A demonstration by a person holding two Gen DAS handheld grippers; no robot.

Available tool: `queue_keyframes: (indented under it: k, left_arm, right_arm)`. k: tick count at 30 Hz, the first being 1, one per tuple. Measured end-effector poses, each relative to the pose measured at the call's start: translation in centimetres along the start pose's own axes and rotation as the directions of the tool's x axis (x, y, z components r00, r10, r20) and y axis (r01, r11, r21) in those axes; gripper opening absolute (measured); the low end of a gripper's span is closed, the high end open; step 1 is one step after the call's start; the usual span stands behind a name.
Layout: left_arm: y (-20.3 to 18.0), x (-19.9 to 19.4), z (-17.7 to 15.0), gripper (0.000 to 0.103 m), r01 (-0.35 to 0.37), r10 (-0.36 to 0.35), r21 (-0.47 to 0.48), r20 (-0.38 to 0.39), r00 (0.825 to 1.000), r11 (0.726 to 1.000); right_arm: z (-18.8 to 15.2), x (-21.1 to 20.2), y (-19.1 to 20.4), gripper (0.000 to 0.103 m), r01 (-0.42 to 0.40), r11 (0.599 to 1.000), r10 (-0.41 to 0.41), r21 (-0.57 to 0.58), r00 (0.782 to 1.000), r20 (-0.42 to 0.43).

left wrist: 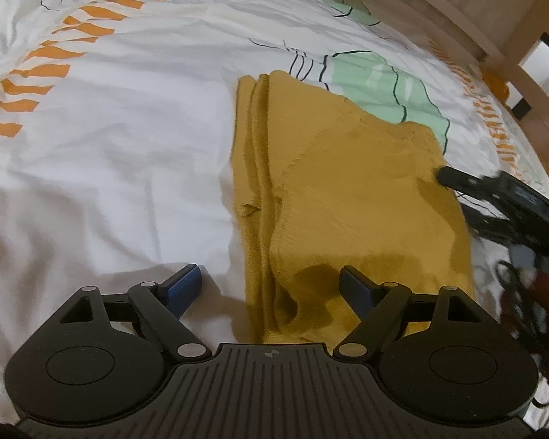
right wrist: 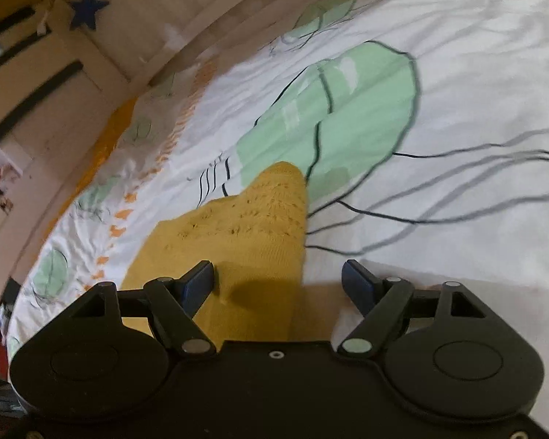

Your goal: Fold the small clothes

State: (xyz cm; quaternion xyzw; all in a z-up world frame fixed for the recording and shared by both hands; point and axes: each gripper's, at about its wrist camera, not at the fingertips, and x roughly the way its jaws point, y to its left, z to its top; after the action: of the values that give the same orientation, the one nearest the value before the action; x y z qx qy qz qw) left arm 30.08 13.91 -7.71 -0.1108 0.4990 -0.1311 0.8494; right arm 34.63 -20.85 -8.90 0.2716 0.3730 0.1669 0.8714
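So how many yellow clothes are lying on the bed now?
1. A single folded mustard-yellow knit garment lies on the white patterned bed cover, before the open left gripper and under the open right gripper. Others may lie out of view.

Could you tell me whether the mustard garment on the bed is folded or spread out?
Folded: the mustard garment shows several stacked layer edges along its left side.

**Mustard knit, folded on the bed**

So the only garment here is a mustard-yellow knitted piece point(left wrist: 347, 197), small, folded over itself into a few layers. The stacked fold edges run along its left side in the left wrist view. It lies flat on the bedspread point(left wrist: 128, 146), far corner over a green print patch. An openwork pattern shows near that corner point(right wrist: 252, 212).
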Motion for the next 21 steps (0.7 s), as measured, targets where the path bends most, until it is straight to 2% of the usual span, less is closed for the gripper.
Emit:
queue_keyframes:
  k: [4, 7, 15, 17, 19, 21]
  left_arm:
    - [0.3, 0.3, 0.2, 0.082, 0.066, -0.066, -0.027, -0.004, 0.998, 0.997]
    - [0.5, 0.9, 0.4, 0.082, 0.127, -0.127, -0.065, -0.005, 0.992, 0.99]
    - [-0.1, 2.1, 0.8, 0.085, 0.225, -0.225, -0.113, 0.018, 0.974, 0.968]
    - [-0.2, 2.3, 0.8, 0.085, 0.266, -0.266, -0.126, 0.019, 0.964, 0.956]
    - [-0.3, 2.6, 0.7, 0.085, 0.324, -0.327, -0.152, 0.006, 0.945, 0.934]
    - [-0.5, 2.9, 0.5, 0.085, 0.342, -0.347, -0.158, -0.005, 0.938, 0.926]
  right_arm:
    - [0.7, 2.3, 0.1, 0.082, -0.107, 0.994, 0.108, 0.021, 0.993, -0.052]
    - [1.1, 3.0, 0.2, 0.093, -0.157, 0.987, 0.159, 0.033, 0.985, -0.072]
    - [1.5, 3.4, 0.0, 0.103, -0.225, 0.973, 0.23, 0.051, 0.968, -0.103]
    - [1.5, 3.4, 0.0, 0.103, -0.237, 0.97, 0.241, 0.054, 0.965, -0.104]
    - [1.6, 3.3, 0.0, 0.103, -0.24, 0.97, 0.244, 0.046, 0.964, -0.108]
    - [1.6, 3.2, 0.0, 0.103, -0.25, 0.968, 0.253, 0.039, 0.961, -0.112]
